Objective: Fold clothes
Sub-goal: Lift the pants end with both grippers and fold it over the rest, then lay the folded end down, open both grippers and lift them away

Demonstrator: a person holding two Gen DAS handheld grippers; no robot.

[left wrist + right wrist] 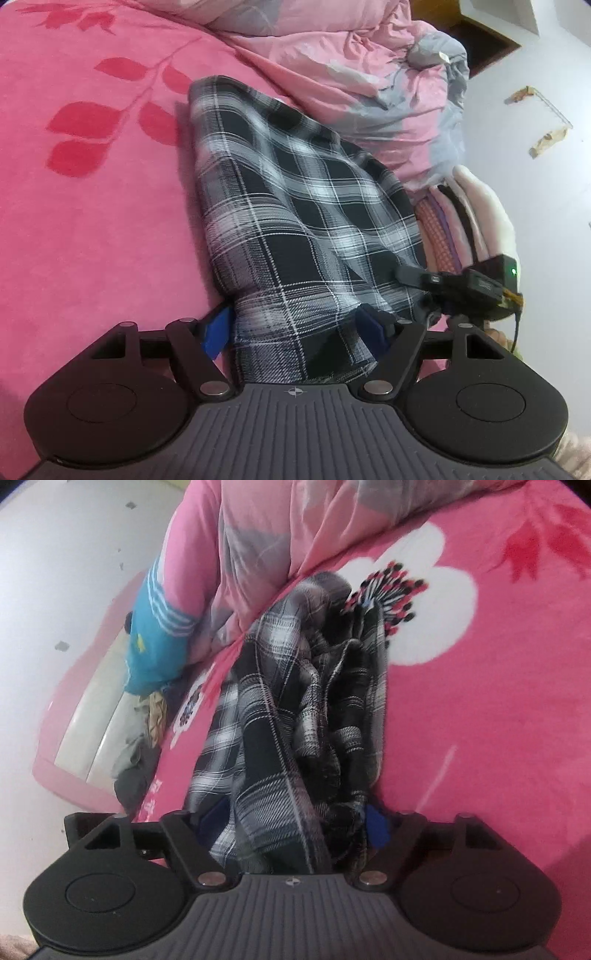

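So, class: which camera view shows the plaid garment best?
The left wrist view: the plaid garment spreads broad there, its check pattern clear. The right wrist view shows it bunched in dark folds on the pink blanket.

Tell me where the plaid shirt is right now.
The plaid shirt lies on the pink bedspread, centre of both wrist views, bunched between each gripper's jaws, beside the pink quilt.

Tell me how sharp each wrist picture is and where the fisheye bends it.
Left wrist view: plaid garment slightly motion-smeared, pink bedspread bowed outward by the fisheye, lighting soft and even. Right wrist view: blurrier overall, white flower print and crumpled plaid cloth smeared, edges curved.
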